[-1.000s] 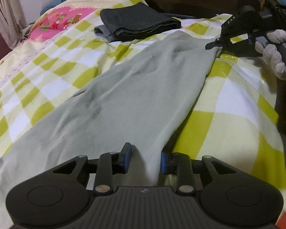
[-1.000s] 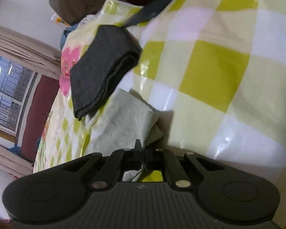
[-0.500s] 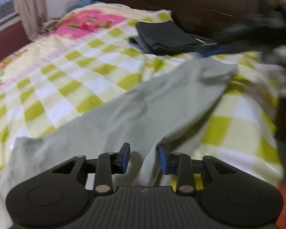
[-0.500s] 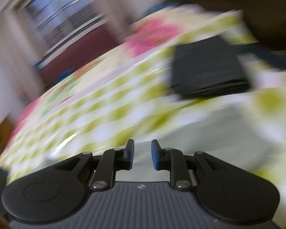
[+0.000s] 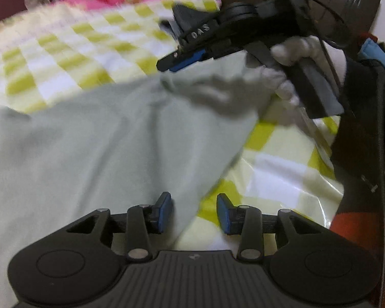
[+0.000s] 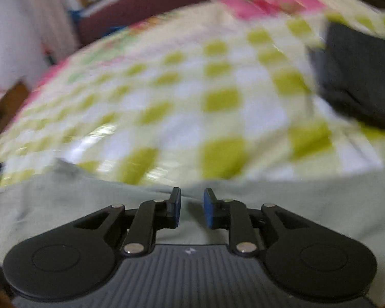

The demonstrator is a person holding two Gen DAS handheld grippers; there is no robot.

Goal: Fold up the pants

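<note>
Jaws of both grippers stand apart and hold nothing. The left gripper (image 5: 193, 211) hovers low over the near right edge of the pale grey-green pants (image 5: 110, 148), with that edge running up between its blue pads (image 5: 164, 211) but not pinched. The right gripper (image 6: 191, 206) sits over the same pants (image 6: 308, 205), its jaws moderately open above the cloth; in the left wrist view it appears at the far right, carried by a white-gloved hand (image 5: 290, 59), just above a crumpled far end of the garment.

The pants lie spread across the yellow-and-white checked bedspread (image 6: 218, 107). A dark folded garment (image 6: 359, 77) rests far right on the bed, apart from them.

Risks, as judged from this position:
- Only one layer may be caught if the left jaws close on the edge, so the fold would drag unevenly.
- The glossy bedspread could be pinched together with the cloth, lifting both.
- The bunched far end, if not smoothed first, would be folded in as a crease.
- Both views are motion-blurred, which suggests fast travel; a closure might miss the hem.
</note>
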